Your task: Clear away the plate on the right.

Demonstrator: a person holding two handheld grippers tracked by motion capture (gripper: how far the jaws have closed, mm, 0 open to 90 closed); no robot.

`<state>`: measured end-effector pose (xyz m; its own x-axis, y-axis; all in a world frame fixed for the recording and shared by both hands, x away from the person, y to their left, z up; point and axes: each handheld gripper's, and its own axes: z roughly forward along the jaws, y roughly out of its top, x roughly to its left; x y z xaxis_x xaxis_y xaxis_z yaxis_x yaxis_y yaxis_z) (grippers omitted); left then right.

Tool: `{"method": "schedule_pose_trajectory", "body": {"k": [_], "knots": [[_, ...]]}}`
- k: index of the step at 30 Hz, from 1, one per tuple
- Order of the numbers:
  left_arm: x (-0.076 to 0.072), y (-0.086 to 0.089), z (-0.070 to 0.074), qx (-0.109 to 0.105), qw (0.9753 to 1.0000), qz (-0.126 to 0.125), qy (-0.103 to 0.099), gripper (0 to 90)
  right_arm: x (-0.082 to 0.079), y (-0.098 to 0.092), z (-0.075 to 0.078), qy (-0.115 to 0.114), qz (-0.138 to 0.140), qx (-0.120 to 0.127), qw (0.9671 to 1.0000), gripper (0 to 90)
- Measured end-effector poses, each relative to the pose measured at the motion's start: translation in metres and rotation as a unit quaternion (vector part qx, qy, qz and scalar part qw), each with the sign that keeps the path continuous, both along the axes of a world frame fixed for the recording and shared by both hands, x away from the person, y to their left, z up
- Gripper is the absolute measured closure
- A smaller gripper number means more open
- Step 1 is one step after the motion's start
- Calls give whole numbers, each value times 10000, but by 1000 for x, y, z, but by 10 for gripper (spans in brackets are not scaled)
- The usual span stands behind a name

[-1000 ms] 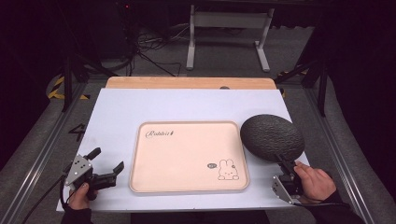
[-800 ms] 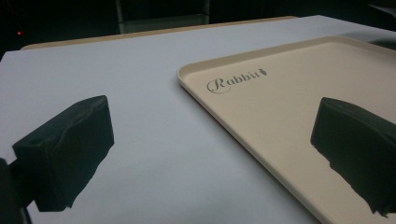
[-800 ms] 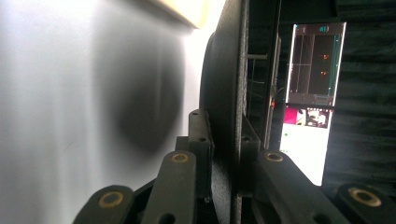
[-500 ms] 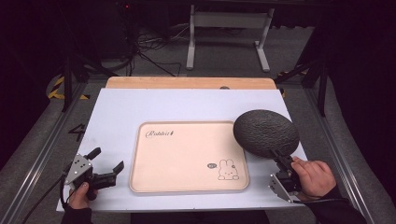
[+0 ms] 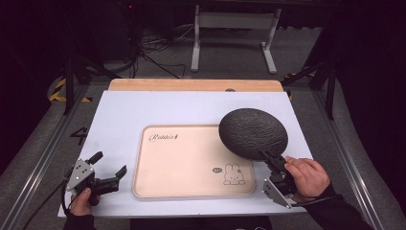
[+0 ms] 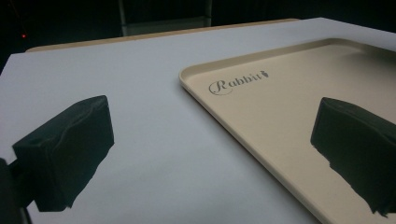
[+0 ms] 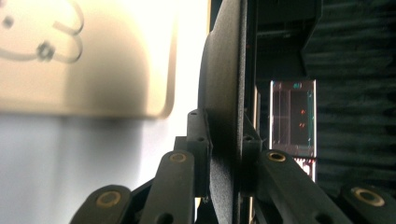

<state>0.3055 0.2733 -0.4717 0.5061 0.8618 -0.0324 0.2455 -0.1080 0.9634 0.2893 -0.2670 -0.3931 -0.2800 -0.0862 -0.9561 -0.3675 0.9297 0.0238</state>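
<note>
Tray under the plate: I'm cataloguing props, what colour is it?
Cream-beige tray, with a rabbit drawing; clearest in the high view.

High view: above near table edge, facing forward and down. Left gripper view: low over the table (image 6: 140, 154), close to the tray (image 6: 280, 121) rim. Right gripper view: rolled sideways, close; shares tray (image 7: 93, 70).

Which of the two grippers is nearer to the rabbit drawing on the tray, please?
Right. The right gripper, holding the dark round plate, sits just beside the rabbit drawing. The left gripper rests off the tray's opposite edge.
</note>
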Motion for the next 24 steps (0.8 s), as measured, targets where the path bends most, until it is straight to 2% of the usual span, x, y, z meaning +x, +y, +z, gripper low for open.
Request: {"method": "schedule_pose_trajectory", "body": {"k": [5, 9, 11, 13, 15, 24], "knots": [[0, -1, 0, 30, 10000, 1, 2, 2, 5, 19, 2, -183, 274, -124, 9994, 812], [0, 0, 0, 9, 10000, 7, 2, 2, 9, 32, 2, -69, 387, -88, 9992, 812], [0, 0, 0, 17, 10000, -9, 21, 2, 10, 42, 2, -75, 499, -188, 9985, 811], [0, 0, 0, 9, 10000, -3, 37, 2, 12, 48, 2, -38, 561, -186, 9982, 809], [0, 0, 0, 6, 10000, -4, 38, 2, 13, 60, 3, -39, 659, -146, 9977, 806], [2, 0, 0, 19, 10000, -49, 85, 2, 18, 88, 6, -30, 922, -18, 9957, 778]]}}
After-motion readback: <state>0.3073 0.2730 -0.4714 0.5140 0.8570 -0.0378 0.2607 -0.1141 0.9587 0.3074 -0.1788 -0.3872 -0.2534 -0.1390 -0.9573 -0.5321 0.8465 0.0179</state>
